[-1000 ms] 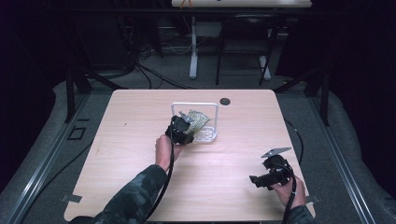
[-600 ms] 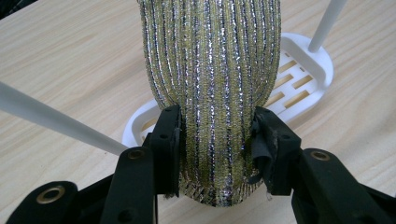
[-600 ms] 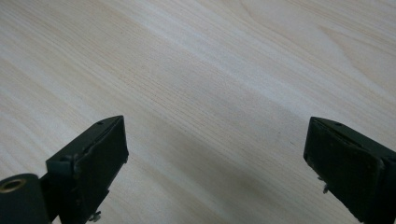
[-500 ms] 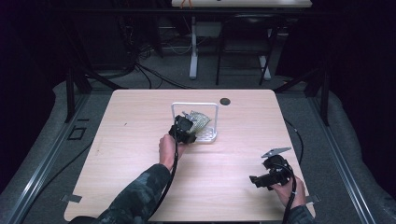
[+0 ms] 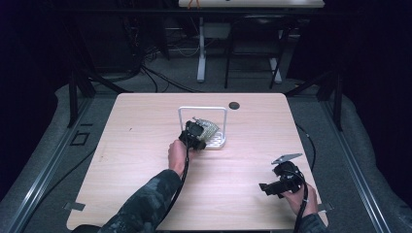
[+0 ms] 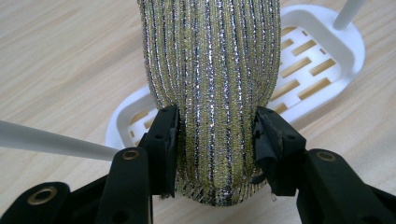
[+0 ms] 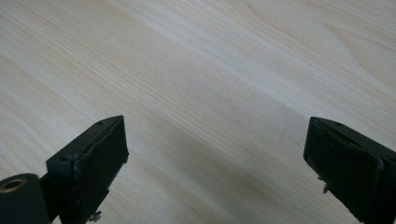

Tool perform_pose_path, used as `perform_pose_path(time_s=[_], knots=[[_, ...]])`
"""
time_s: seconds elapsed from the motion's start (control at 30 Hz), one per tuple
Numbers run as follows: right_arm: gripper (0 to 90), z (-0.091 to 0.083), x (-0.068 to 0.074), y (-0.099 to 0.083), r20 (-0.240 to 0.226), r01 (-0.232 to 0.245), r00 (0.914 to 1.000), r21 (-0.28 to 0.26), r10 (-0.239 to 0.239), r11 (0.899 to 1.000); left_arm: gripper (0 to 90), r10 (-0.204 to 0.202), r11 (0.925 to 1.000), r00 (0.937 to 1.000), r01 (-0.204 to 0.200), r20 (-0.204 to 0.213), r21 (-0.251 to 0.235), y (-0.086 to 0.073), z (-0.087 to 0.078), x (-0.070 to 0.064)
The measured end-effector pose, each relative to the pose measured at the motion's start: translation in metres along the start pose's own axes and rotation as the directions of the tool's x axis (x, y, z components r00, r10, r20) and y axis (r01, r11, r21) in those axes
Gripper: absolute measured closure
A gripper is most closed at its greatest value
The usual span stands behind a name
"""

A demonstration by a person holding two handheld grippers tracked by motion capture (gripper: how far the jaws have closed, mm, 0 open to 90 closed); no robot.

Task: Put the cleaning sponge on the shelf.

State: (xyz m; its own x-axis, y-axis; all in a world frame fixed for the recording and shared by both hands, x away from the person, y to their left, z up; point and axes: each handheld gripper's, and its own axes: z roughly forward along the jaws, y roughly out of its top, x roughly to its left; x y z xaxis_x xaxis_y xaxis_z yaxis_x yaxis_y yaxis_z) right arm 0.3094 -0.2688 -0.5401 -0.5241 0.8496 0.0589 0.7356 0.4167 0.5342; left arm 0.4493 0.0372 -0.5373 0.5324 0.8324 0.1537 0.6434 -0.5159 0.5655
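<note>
A gold and silver glittery striped pad [image 6: 215, 93] is squeezed between the jaws of my left gripper [image 6: 215, 149], which is shut on it. It hangs over a white slotted tray [image 6: 322, 56] with thin white posts. In the high view the left gripper [image 5: 193, 137] and the glittery pad [image 5: 208, 128] sit at the white rack [image 5: 219, 141] near the table's middle. My right gripper [image 5: 268, 188] rests at the front right of the table, and in its own view the right gripper [image 7: 215, 158] stands open over bare wood with nothing between its jaws.
The light wooden table [image 5: 145, 145] has a small dark round grommet [image 5: 234, 105] near its far edge. A white frame [image 5: 201, 109] rises over the rack. Cables trail from both grippers. Dark floor and desk legs lie beyond the table.
The left gripper with the glittery pad has shifted slightly toward the rack. The right gripper has not moved.
</note>
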Motion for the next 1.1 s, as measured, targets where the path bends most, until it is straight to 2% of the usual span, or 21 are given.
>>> perform_pose_path(time_s=[0.53, 0.7, 0.8, 0.87, 1.1], knots=[[5.8, -0.0016, -0.0005, -0.0013, -0.005, -0.003, 1.0000, -0.007, 0.003, 1.000, 47.7, -0.019, 0.9997, 0.9997, 0.019, 0.014, 0.014, -0.0002, 0.0028, 0.0007], [5.8, -0.0017, -0.0032, -0.0032, -0.004, 0.000, 1.0000, -0.009, 0.000, 1.000, 46.3, -0.015, 0.9998, 0.9999, 0.015, 0.006, 0.010, 0.0018, 0.0044, -0.0011], [5.9, -0.0019, -0.0018, -0.0020, -0.008, -0.003, 1.0000, -0.016, 0.002, 1.000, 43.9, -0.019, 0.9998, 0.9998, 0.019, -0.004, 0.008, 0.0024, 0.0051, -0.0029], [5.8, -0.0016, -0.0002, -0.0006, -0.011, 0.007, 0.9999, -0.001, -0.007, 1.000, 38.9, -0.013, 0.9998, 0.9999, 0.014, -0.010, 0.013, 0.0030, 0.0050, -0.0045], [5.9, -0.0011, 0.0013, -0.0008, -0.001, 0.011, 0.9999, 0.000, -0.011, 1.000, 32.1, -0.016, 0.9998, 0.9998, 0.016, -0.012, 0.006, 0.0040, 0.0049, -0.0064]])
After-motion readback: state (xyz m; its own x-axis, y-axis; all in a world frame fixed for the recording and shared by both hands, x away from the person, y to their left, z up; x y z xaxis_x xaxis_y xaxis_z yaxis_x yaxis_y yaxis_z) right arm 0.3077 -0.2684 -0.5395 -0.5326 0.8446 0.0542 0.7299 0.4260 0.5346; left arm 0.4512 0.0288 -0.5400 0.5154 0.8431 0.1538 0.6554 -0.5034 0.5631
